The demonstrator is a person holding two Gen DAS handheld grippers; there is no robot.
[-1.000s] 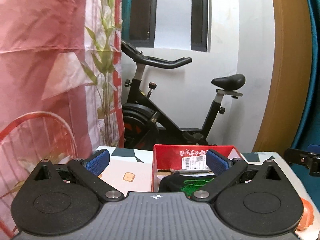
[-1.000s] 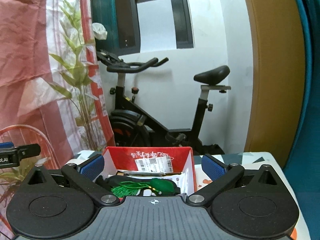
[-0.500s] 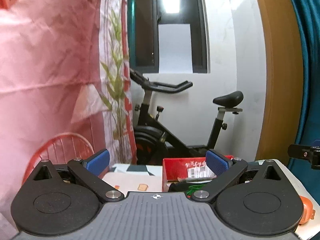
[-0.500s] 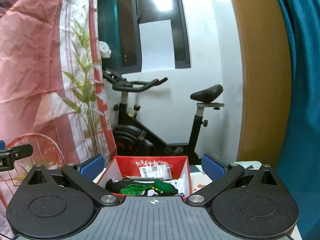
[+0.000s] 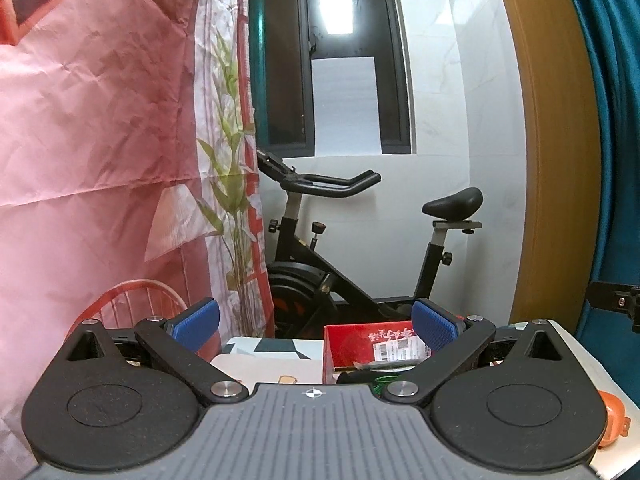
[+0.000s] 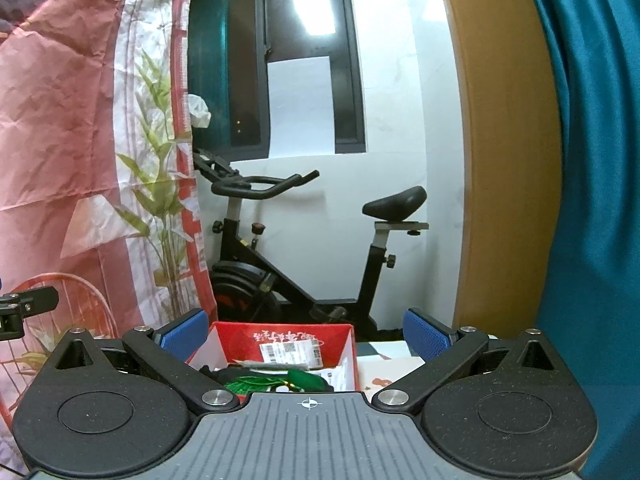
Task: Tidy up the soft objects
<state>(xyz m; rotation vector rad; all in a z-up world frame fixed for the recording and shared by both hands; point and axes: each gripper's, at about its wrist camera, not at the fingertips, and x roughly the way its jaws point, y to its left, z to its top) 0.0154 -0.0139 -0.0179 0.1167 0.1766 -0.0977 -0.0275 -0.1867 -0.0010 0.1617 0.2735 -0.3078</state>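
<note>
A green soft object already lies in the red box, low in the frame centre. An orange item, maybe also soft, waits outside at lower right. Left gripper and right gripper both spread wide, empty

Patterned table top with a box and a toy on it

The table, pale with dark geometric patches, carries an open red cardboard box holding dark and green soft items; an orange object lies at the table's right edge.
</note>
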